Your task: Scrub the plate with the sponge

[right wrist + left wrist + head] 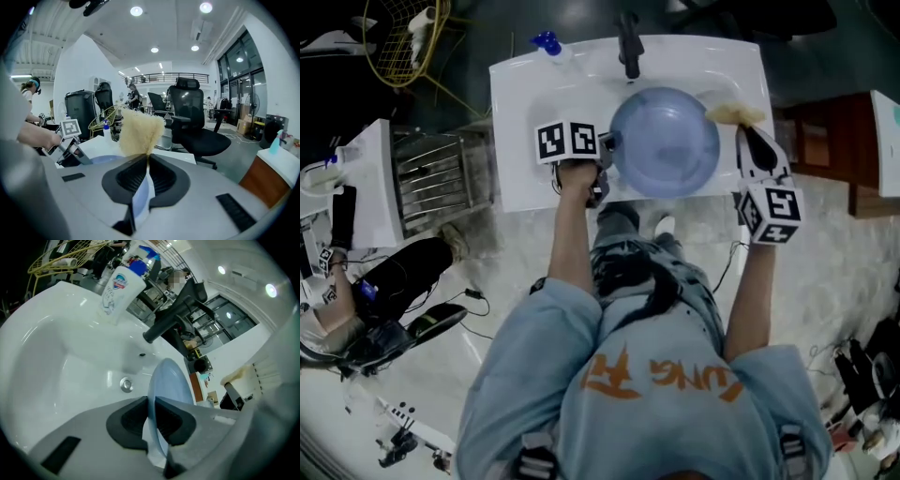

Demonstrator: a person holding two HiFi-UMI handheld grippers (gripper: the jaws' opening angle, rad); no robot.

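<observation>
A round pale-blue plate is held over the white sink. My left gripper is shut on its left rim. In the left gripper view the plate stands edge-on between the pads of that gripper, above the drain. My right gripper is shut on a yellow sponge at the plate's upper right edge. In the right gripper view the sponge sticks up from the pads of that gripper, with the plate low at the left.
A black faucet stands at the sink's back. A white bottle with a blue cap is at the back left corner. A wire rack sits left of the sink, a wooden cabinet to the right. Another person crouches far left.
</observation>
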